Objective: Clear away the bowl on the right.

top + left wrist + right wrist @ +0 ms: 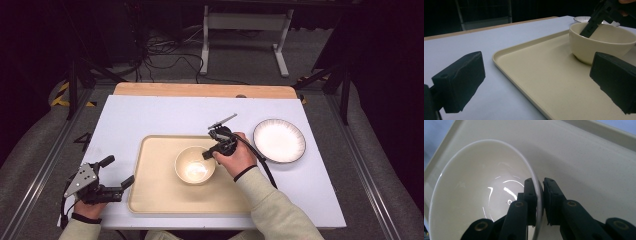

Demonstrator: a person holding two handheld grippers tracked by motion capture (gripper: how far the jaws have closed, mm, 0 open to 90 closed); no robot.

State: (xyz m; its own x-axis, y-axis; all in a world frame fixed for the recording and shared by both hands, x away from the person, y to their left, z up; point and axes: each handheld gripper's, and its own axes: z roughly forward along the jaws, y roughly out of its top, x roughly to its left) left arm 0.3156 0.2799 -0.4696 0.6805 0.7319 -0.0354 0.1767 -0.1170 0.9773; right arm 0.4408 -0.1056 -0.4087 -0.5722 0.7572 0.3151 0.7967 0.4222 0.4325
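Pinching the right-hand rim of the cream bowl (194, 165), the right hand-held gripper (209, 153) has one jaw inside the bowl and the other outside, the thin wall clamped between the pads, as the right gripper view (539, 202) makes plain. The bowl (481, 192) stands upright near the middle of the beige tray (150, 190), which lies on the white surface (130, 115) toward its near side. The person's right hand (235, 157) wraps the gripper body just right of the bowl.

At the near left corner, the left hand-held gripper (120, 172) rests low over the surface just beside the tray's left edge, its jaws spread wide with nothing between them. Its own view looks across the tray (529, 75) toward the bowl (599, 42), well apart from it.

A white plate (279, 140) with a dark rim sits on the surface right of the tray, close to the tray's far right corner.
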